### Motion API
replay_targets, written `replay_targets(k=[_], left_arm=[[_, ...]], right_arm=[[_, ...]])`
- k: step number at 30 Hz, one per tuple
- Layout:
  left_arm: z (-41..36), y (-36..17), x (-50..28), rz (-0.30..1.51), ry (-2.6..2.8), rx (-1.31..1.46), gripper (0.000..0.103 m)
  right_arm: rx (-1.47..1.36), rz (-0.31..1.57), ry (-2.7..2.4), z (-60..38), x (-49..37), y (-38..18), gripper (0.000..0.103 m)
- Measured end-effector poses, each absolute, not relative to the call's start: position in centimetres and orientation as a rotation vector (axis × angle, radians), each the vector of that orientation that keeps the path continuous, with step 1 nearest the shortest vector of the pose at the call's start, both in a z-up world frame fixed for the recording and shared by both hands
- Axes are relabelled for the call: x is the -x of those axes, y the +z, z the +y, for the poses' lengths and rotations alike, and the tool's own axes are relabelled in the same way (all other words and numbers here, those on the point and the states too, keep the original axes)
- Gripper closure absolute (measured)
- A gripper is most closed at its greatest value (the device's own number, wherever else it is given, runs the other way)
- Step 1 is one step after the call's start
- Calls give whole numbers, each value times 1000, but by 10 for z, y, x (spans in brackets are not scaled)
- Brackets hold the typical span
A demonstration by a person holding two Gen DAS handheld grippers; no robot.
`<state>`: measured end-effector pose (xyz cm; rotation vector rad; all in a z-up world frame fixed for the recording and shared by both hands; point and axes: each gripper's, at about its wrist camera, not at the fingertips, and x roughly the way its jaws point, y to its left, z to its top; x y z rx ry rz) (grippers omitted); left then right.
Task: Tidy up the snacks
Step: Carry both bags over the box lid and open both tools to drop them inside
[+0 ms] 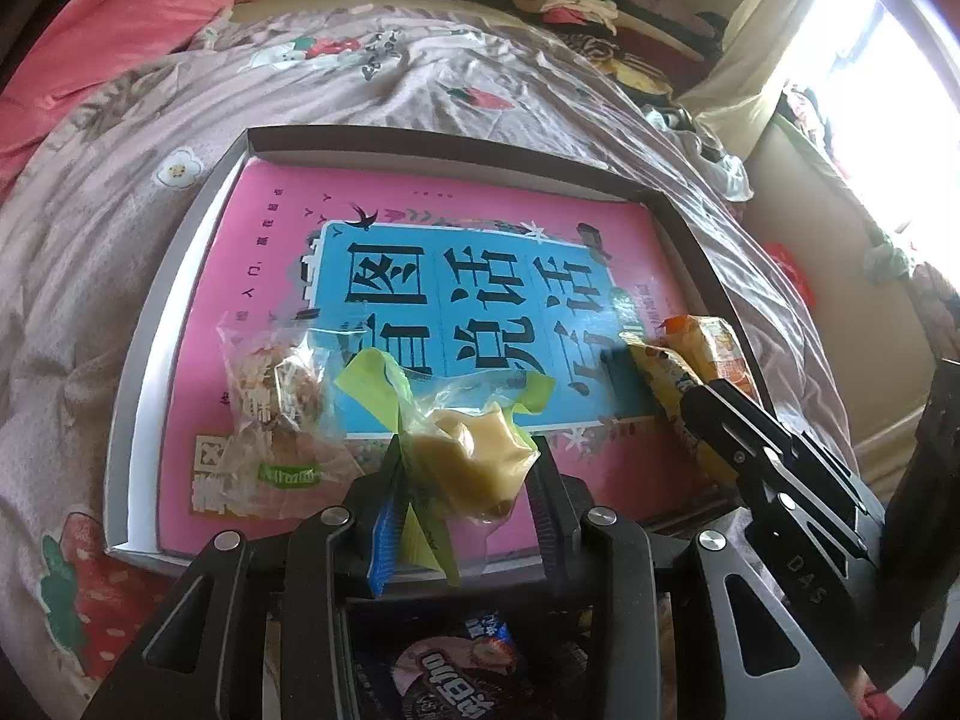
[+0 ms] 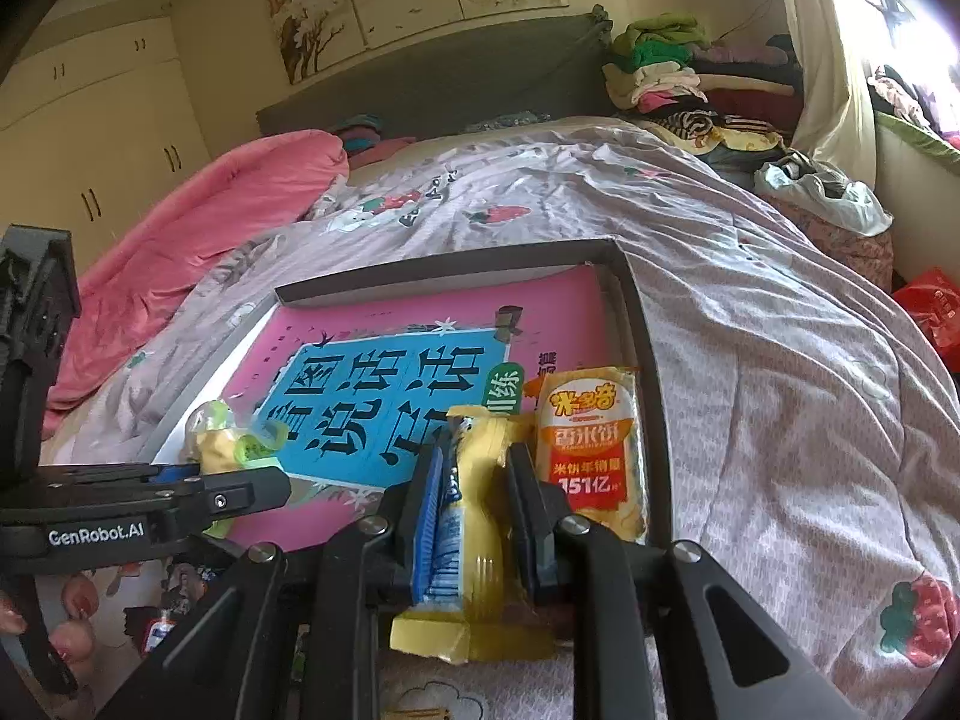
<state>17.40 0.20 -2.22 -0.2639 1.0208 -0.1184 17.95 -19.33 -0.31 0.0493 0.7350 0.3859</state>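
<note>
Between the fingers of my left gripper sits a pale yellow pastry in a clear wrapper with green ends, pinched narrowly and held over the near edge of the shallow grey box. My right gripper is clamped tight on a yellow snack packet, its crumpled lower end hanging below the jaws, also above the box's near edge.

Below my left gripper, closest to me, a dark wrapped biscuit pack lies partly hidden by the tool.

Inside the box, on a pink and blue book that fills its floor, a clear-wrapped round cake rests near the front left. At the front right, against the box's right wall, lies an orange and yellow rice cracker packet, just beside the packet in my right gripper.

Around the box spreads a strawberry-print bedcover. Farther off, a pink quilt is bunched on the left and a pile of folded clothes stands by the grey headboard.
</note>
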Motion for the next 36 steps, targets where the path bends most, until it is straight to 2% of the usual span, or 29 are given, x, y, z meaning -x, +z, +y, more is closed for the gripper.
replay_targets(k=[22,29,36], left_arm=[[4,-21,-167,1019,-138,287,61],[5,-16,-165,1010,-140,296,53],[7,-9,-161,1000,-153,300,53]], right_arm=[[-75,736,433,-198,-162,3,80],[-66,727,454,-193,-158,8,79],[-80,714,458,-195,-156,11,68]])
